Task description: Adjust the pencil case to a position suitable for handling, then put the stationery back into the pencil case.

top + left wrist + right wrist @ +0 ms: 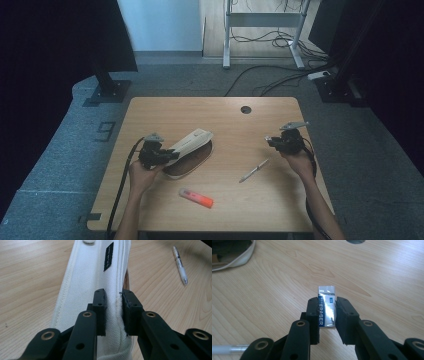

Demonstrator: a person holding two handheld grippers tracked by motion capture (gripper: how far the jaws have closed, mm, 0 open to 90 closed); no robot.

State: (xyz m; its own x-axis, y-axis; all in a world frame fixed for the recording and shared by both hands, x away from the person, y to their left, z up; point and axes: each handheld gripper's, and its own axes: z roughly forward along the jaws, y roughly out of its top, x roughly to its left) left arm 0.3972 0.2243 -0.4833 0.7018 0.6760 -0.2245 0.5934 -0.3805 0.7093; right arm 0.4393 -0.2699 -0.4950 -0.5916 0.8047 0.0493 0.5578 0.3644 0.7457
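Eraser lifted, pencil case held open

My left claw (113,312) pinches the white pencil case (192,145) flap on the table (235,200); my right claw (327,317) grips the eraser (326,307) above the wood. I judge the pen (254,170) and highlighter (196,198) still need packing.

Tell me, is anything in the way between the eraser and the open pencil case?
Nothing visible blocks it. The right gripper holds the eraser above bare table. The pen lies lower on the table, off the straight line. The left gripper pinches the pencil case flap, keeping it open.
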